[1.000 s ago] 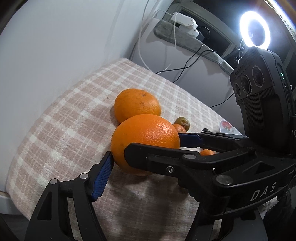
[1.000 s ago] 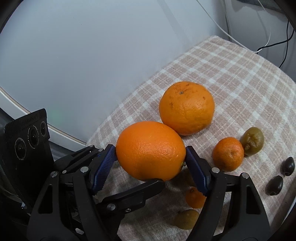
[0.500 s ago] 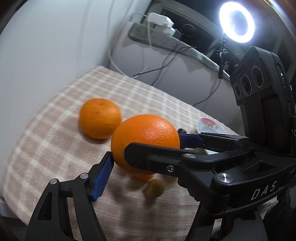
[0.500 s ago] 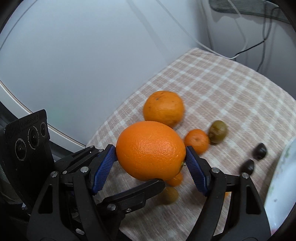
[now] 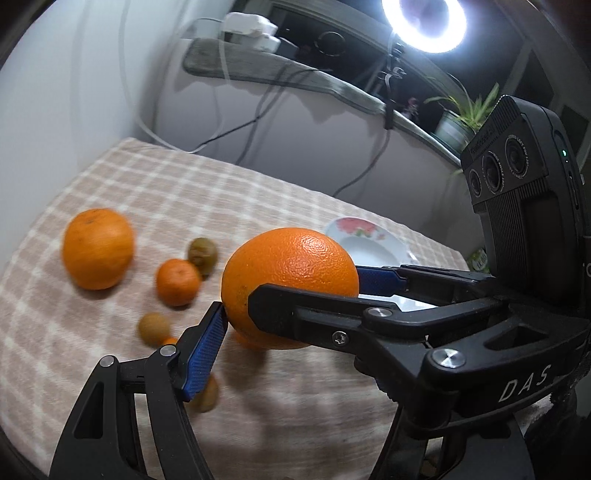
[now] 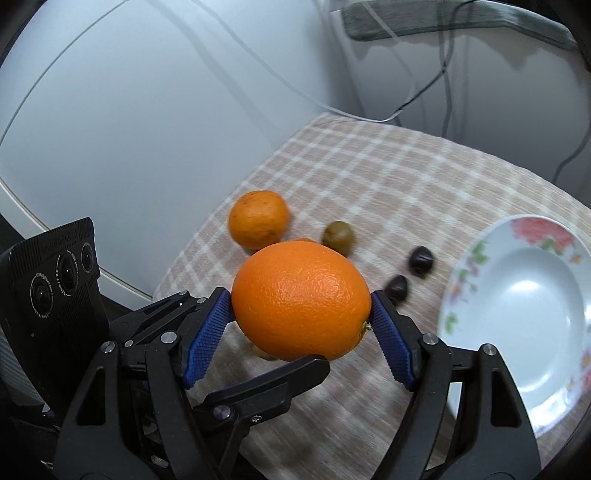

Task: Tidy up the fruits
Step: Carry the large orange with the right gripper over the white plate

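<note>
Both grippers hold one large orange (image 5: 291,280) together above the checked tablecloth; it also shows in the right wrist view (image 6: 301,301). My left gripper (image 5: 291,299) and my right gripper (image 6: 301,321) are each shut on it with blue pads. A second big orange (image 5: 96,248) lies at the left, seen too in the right wrist view (image 6: 258,224). A small mandarin (image 5: 178,281), greenish-brown fruits (image 5: 202,252) (image 6: 338,236) and two dark fruits (image 6: 421,260) lie on the cloth. A white floral plate (image 6: 480,258) sits at the right.
The checked cloth (image 6: 388,177) covers the table, with a white wall close on the left. Cables (image 5: 255,122) hang down behind the table. A ring light (image 5: 424,22) and a potted plant (image 5: 458,118) stand on the ledge beyond.
Both grippers have lifted and carried the held orange rightward, away from the second orange. The plate has come into view at the right.
</note>
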The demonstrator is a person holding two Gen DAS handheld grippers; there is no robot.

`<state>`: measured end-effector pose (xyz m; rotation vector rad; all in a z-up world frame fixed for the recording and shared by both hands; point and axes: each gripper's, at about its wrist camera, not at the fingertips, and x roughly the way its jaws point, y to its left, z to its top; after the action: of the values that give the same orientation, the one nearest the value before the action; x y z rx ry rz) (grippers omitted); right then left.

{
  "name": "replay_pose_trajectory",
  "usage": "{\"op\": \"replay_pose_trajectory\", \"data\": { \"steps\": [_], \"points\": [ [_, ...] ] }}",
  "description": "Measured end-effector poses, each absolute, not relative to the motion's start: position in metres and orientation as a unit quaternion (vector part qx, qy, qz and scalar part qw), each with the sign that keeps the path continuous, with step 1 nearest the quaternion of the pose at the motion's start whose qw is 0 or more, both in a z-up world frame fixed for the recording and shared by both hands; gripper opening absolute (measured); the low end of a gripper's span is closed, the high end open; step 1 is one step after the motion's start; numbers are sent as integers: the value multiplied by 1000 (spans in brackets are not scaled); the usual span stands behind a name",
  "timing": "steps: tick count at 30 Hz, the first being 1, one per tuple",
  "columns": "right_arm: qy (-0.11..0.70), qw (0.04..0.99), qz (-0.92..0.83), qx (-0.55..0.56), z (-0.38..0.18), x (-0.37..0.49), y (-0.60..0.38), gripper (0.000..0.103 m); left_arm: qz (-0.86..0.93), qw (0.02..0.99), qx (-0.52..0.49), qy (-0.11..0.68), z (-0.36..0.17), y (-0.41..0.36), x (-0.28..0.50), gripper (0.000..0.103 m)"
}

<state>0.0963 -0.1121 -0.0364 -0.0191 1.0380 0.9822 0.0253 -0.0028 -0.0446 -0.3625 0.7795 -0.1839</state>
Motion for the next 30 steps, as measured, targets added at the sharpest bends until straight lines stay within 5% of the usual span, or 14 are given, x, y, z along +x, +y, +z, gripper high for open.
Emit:
{"op": "replay_pose_trajectory", "data": {
  "steps": [30],
  "points": [
    [501,788,356,44,-63,124,-232,79,-186,878,-126,422,-60,-102,66,70]
  ]
}}
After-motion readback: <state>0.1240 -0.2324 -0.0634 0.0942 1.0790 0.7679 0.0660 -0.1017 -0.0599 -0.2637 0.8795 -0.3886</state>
